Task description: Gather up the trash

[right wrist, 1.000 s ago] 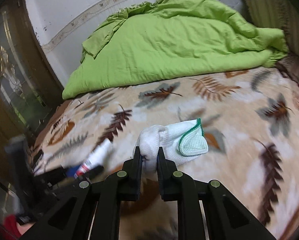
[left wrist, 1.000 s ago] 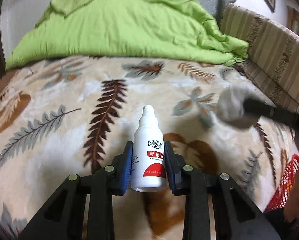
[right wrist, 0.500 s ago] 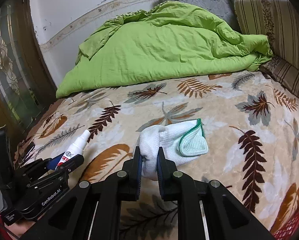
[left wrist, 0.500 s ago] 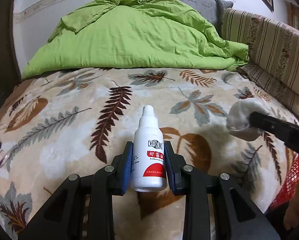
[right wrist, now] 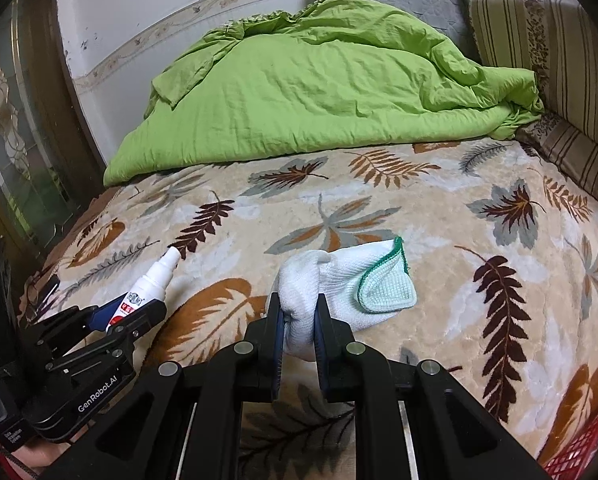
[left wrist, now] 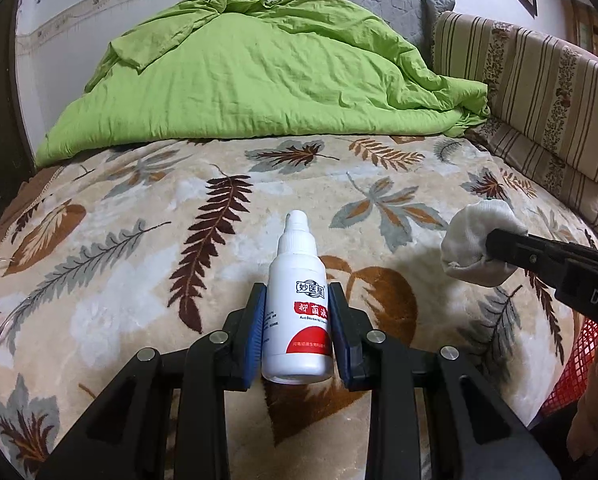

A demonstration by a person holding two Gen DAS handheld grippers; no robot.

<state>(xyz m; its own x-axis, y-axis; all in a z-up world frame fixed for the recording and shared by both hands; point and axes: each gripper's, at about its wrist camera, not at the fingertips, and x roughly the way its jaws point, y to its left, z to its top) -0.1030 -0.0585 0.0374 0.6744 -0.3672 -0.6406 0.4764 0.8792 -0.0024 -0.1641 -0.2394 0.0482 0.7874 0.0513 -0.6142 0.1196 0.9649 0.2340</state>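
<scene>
My left gripper (left wrist: pixel 298 326) is shut on a small white bottle (left wrist: pixel 298 308) with a red label and a nozzle cap, held above the leaf-patterned blanket (left wrist: pixel 139 264). In the right wrist view the same bottle (right wrist: pixel 147 288) and left gripper (right wrist: pixel 125 314) show at the lower left. A white sock with a green-edged cuff (right wrist: pixel 339 292) is clamped at its toe end in my shut right gripper (right wrist: pixel 298 326). From the left wrist view the sock (left wrist: pixel 473 246) hangs off the right gripper's black fingers (left wrist: pixel 511 244) at the right.
A crumpled green quilt (left wrist: pixel 267 80) and a grey pillow (left wrist: pixel 371 4) lie at the back of the bed. Striped cushions (left wrist: pixel 547 92) line the right side. A red mesh basket (left wrist: pixel 579 364) peeks in at the lower right, beside the bed edge. A dark wooden door (right wrist: pixel 15 128) stands left.
Both grippers have pulled back and up from the bed with their loads, so more of the blanket and quilt shows. The sock sits further right and lower in the left wrist view.
</scene>
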